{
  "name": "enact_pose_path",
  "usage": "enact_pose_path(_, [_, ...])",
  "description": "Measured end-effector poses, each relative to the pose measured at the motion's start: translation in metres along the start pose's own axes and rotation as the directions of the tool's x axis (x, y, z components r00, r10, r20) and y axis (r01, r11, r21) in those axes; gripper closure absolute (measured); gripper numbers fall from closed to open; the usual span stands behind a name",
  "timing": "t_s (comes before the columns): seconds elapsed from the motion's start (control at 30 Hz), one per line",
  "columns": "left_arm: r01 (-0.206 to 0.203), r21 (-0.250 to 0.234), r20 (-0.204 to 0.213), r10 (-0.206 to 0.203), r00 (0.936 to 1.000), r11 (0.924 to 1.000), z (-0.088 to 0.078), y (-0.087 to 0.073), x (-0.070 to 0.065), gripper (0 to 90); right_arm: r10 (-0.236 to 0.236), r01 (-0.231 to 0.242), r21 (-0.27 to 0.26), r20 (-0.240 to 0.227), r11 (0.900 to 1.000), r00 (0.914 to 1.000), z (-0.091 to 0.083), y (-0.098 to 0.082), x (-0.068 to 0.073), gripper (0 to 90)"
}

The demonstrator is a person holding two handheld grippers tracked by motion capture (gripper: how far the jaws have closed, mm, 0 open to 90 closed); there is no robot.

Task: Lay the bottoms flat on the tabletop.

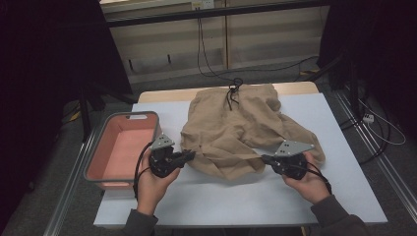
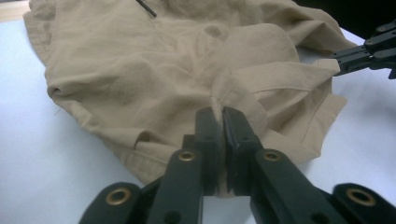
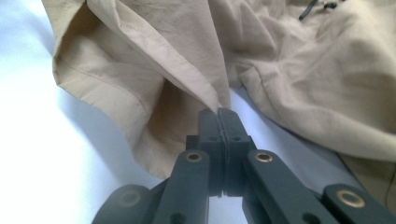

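Note:
A pair of tan shorts [image 1: 236, 123] lies crumpled on the white table [image 1: 221, 196], with a black drawstring [image 1: 232, 91] at its far waistband. My left gripper [image 1: 191, 155] is at the near left leg, shut on a fold of its cloth [image 2: 220, 112]. My right gripper [image 1: 264, 158] is at the near right leg, shut on a pinched edge of the cloth [image 3: 218, 112]. In the left gripper view the shorts [image 2: 154, 70] spread ahead and the right gripper [image 2: 345, 58] holds the hem at the far right. The right gripper view shows the leg hem [image 3: 116, 93] hanging open to the left.
A pink bin with a grey rim [image 1: 98, 157] stands at the table's left edge, close to my left hand. Cables run across the floor behind the table and to its right. Bare table lies between the shorts and the near edge.

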State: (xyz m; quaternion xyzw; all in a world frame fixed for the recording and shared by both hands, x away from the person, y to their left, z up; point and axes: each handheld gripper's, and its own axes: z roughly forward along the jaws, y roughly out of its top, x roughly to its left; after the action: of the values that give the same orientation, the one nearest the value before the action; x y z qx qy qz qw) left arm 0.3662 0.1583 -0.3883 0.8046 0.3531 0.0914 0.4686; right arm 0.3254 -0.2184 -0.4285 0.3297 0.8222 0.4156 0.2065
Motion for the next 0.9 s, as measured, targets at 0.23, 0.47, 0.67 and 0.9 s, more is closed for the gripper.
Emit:
enact_pose_path(0.23, [0.005, -0.043, 0.007, -0.005, 1.0, 0.9991, -0.006, 0.005, -0.001, 70.4, 0.001, -0.001, 0.054, 0.007, 0.999, 1.0, 0.01, -0.01, -0.003, 89.9])
enact_pose_path(0.47, [0.015, -0.034, -0.022, -0.016, 0.9996, 0.9993, 0.004, 0.002, 0.0, 49.4, -0.018, 0.021, 0.073, -0.046, 0.997, 0.9988, 0.015, -0.01, 0.003, 89.4])
enact_pose_path(0.67, [0.004, 0.012, -0.046, -0.003, 0.9989, 0.9999, 0.018, -0.007, 0.003, 33.6, -0.066, 0.076, 0.1, -0.101, 0.992, 0.9927, 0.016, -0.009, 0.015, 89.5])
enact_pose_path(0.9, [-0.01, 0.028, -0.074, 0.012, 0.9972, 0.9996, 0.024, -0.013, 0.008, 26.4, -0.05, 0.065, 0.102, -0.145, 0.993, 0.9882, 0.01, -0.012, 0.022, 84.5])
